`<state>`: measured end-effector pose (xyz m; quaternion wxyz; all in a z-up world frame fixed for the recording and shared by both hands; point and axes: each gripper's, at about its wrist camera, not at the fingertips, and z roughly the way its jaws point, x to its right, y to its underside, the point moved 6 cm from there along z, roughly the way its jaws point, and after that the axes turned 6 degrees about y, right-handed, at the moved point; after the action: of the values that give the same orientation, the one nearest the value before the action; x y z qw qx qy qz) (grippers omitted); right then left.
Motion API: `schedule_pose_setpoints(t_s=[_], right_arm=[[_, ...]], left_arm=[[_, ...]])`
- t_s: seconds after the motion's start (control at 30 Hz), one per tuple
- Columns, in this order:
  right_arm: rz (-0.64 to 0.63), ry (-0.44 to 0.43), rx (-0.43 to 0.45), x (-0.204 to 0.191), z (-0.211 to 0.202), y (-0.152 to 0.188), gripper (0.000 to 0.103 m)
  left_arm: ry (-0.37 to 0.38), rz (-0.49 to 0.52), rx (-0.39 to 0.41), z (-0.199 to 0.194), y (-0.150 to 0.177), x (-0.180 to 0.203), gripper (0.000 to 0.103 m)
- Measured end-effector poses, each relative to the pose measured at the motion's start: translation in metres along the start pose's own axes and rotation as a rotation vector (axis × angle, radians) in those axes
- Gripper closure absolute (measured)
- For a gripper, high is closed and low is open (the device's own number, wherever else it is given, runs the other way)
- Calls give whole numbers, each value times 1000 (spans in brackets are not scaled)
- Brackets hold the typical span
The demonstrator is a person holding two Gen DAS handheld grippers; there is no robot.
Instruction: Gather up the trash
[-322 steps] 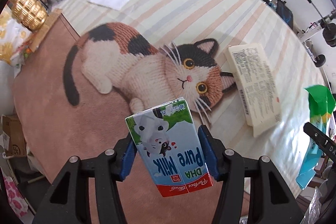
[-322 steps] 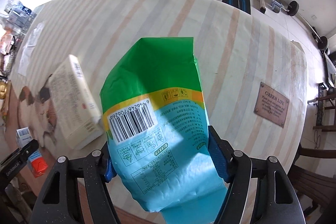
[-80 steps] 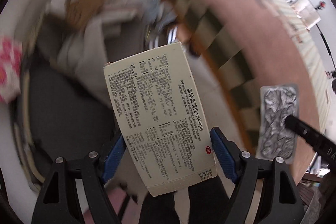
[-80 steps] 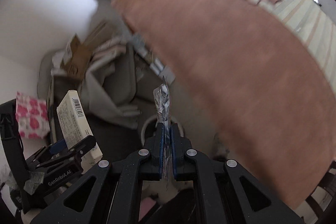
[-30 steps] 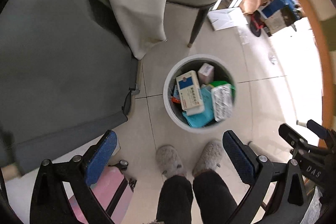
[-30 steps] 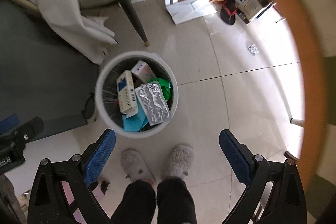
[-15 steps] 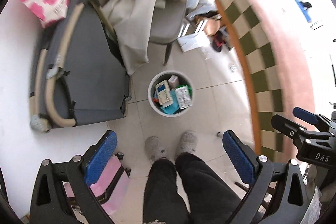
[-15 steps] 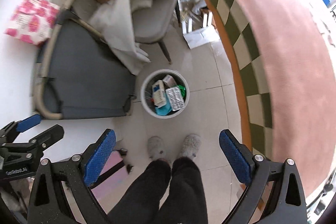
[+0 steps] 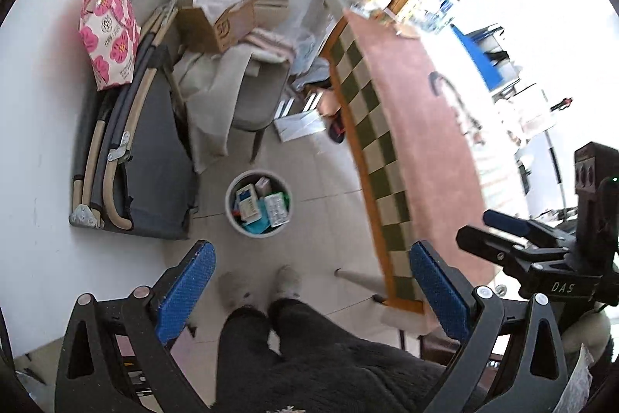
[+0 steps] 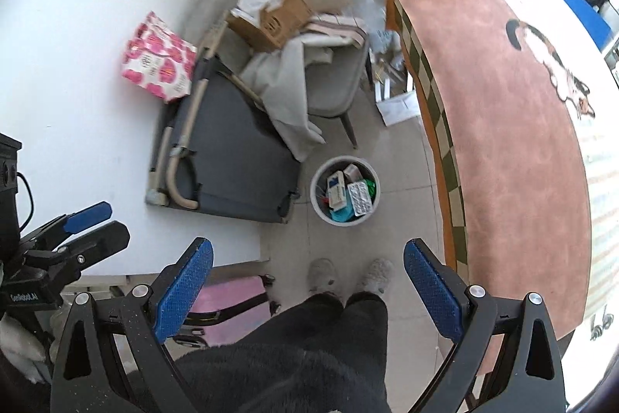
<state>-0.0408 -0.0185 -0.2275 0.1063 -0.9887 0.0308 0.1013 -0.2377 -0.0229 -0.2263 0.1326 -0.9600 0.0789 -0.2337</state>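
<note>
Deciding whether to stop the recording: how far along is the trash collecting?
Done: the bin on the floor holds a white box, a foil blister pack and green-blue packaging. In hand: nothing; left gripper and right gripper are both open and empty. Left: no trash shows on the visible tabletop.

Bin (image 10: 321,208) on floor betw. cot (image 10: 232,157) and table (image 10: 503,142) — boxes inside.

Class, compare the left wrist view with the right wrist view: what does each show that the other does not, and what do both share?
Only the left wrist view shows the right gripper from outside, open. Only the right wrist view shows the left gripper from outside, plus the cat picture on the table cover. Both share the white bin holding trash, including a blister pack, the person's slippers, and the pink flowered bag.
</note>
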Motion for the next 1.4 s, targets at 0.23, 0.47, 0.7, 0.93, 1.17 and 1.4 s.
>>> schedule_pose_setpoints(t_s=[0.23, 0.47, 0.7, 0.93, 1.17, 1.4], right_arm=[[-14, -46, 12, -11, -41, 11, 0], [-19, -65, 34, -15, -60, 18, 0], [-25, -80, 39, -19, -68, 21, 0], [-42, -90, 35, -23, -69, 21, 0], [-48, -100, 36, -23, -72, 23, 0], [-46, -110, 34, -22, -74, 24, 0]], left_arm=[[24, 1, 57, -35, 6, 13, 0], [45, -1, 78, -51, 12, 21, 0], [57, 2, 84, -55, 15, 26, 0], [56, -1, 91, -58, 15, 30, 0], [56, -1, 92, -59, 15, 31, 0], [59, -1, 92, -61, 14, 34, 0]])
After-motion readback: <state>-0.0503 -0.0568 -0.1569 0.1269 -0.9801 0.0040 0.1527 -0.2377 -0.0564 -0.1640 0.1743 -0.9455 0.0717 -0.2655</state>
